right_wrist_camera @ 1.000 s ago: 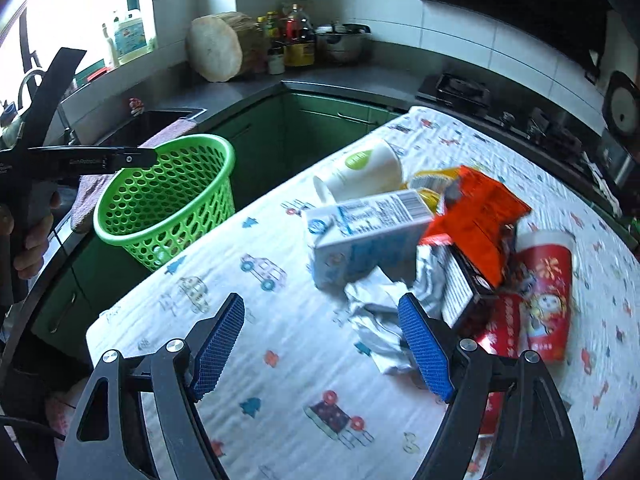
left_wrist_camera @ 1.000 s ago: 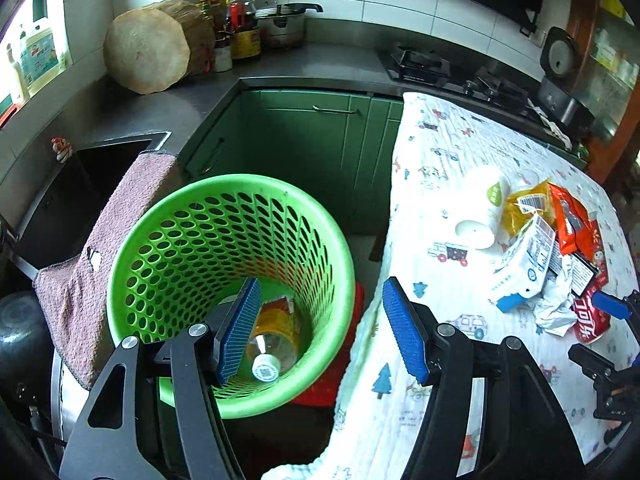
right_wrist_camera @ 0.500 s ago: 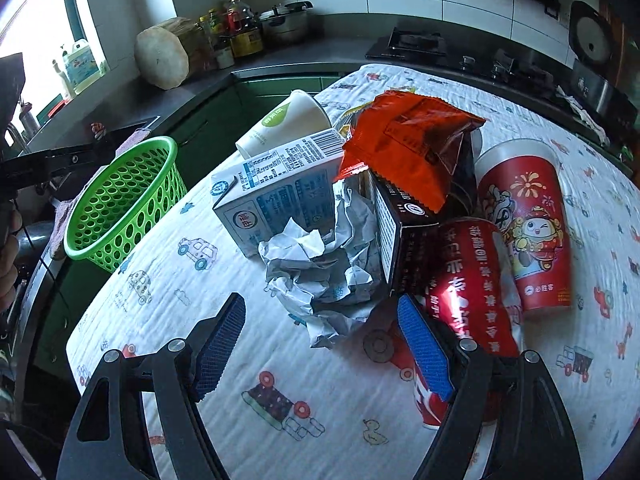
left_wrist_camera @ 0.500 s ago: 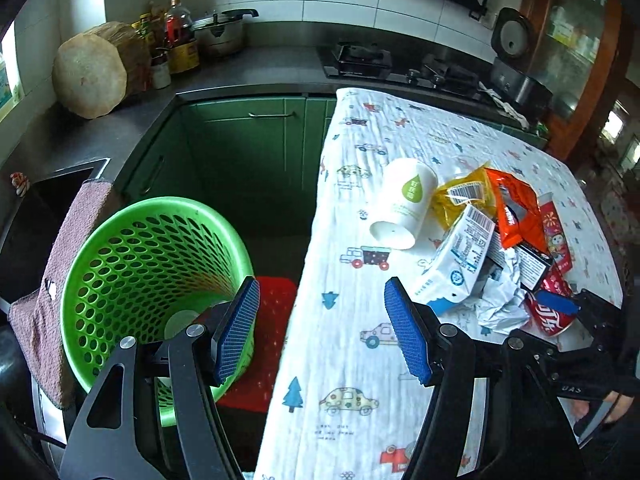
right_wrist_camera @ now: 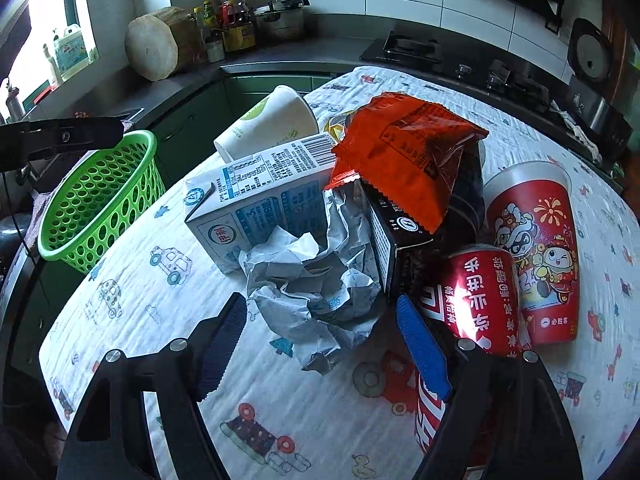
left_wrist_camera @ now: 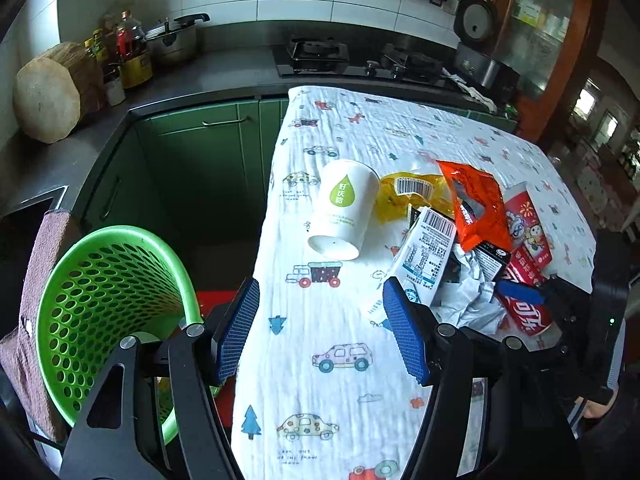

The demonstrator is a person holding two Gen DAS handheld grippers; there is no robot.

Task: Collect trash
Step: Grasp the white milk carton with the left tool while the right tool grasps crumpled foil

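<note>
**Both grippers open over the table, trash heaped on the cloth**

The left gripper point(left_wrist_camera: 320, 328) hangs above the near left edge of the table point(left_wrist_camera: 320, 400), its blue-padded jaws spread wide with nothing between them. Below and to its left stands the green basket point(left_wrist_camera: 100, 300), off the table's edge, with a brownish towel point(left_wrist_camera: 36, 280) draped just beside its left rim.

The right gripper point(right_wrist_camera: 324, 344) is also wide open and holds nothing. Its jaws sit on either side of the near end of a crumpled paper point(right_wrist_camera: 316, 292), though contact cannot be judged. Its right finger lies close against a red can point(right_wrist_camera: 480, 292) that rests on its side.

The trash forms one pile on the printed cloth. A milk carton point(right_wrist_camera: 260, 200) lies on its side to the left, touching the crumpled paper. A white paper cup point(right_wrist_camera: 272, 124) lies tipped over behind the carton. An orange snack bag point(right_wrist_camera: 404, 152) rests on top of a black box point(right_wrist_camera: 396, 248). A red paper cup point(right_wrist_camera: 536, 248) lies at the right of the pile, just beside the can. A yellow wrapper point(left_wrist_camera: 412, 196) shows between the white cup and the orange bag.

On the far counter sit a round wooden block point(right_wrist_camera: 156, 44), bottles and a pot point(right_wrist_camera: 280, 20).
</note>
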